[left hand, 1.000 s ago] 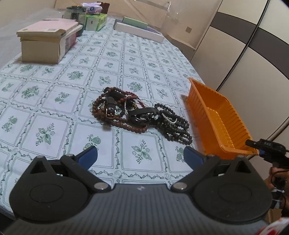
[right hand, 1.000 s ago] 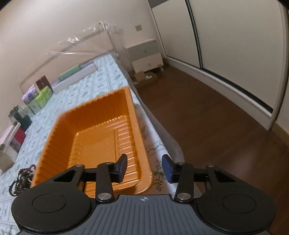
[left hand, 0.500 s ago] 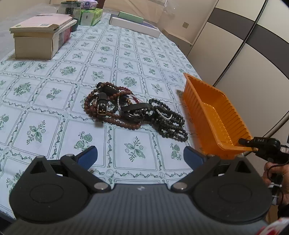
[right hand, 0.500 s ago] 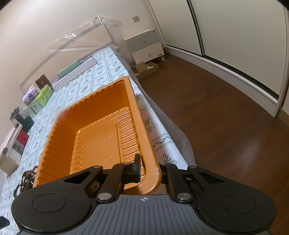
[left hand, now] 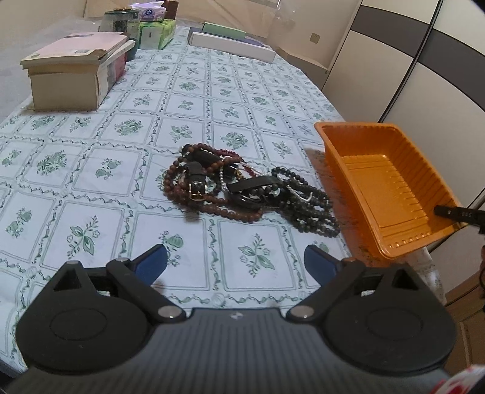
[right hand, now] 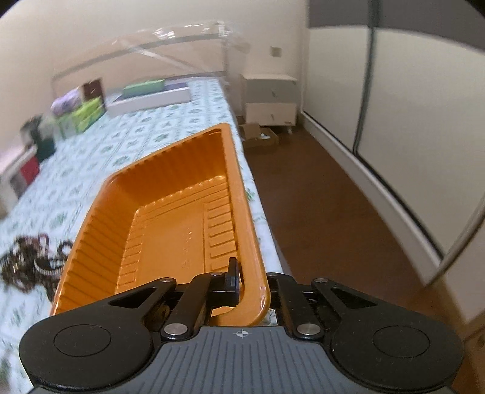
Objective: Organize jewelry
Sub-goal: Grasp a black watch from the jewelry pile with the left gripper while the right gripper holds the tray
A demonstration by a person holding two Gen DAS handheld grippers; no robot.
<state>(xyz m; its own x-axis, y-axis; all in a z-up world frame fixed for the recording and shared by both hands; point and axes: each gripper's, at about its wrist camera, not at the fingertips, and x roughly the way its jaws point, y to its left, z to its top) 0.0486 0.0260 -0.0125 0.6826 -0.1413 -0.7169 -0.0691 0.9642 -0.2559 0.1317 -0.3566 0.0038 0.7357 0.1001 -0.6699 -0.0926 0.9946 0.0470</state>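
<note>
A tangle of jewelry (left hand: 242, 191), brown and dark bead strands with black straps, lies on the floral tablecloth (left hand: 91, 169). An empty orange tray (left hand: 385, 188) is tilted up at the table's right edge. My right gripper (right hand: 251, 282) is shut on the tray's near right rim (right hand: 251, 242) and holds it lifted; its finger shows in the left wrist view (left hand: 454, 213). My left gripper (left hand: 235, 262) is open and empty, a little short of the jewelry. The jewelry also shows blurred in the right wrist view (right hand: 30, 263).
A cardboard box with a pink book (left hand: 75, 72) stands at the back left. Green boxes and a jar (left hand: 145, 27) and a flat white box (left hand: 233, 42) stand at the far end. Beyond the table's right edge (right hand: 260, 200) are a wooden floor and a wardrobe.
My right gripper closed on the orange tray's rim and lifted and tilted the tray, swinging it toward the jewelry. My left gripper stayed open and shifted slightly.
</note>
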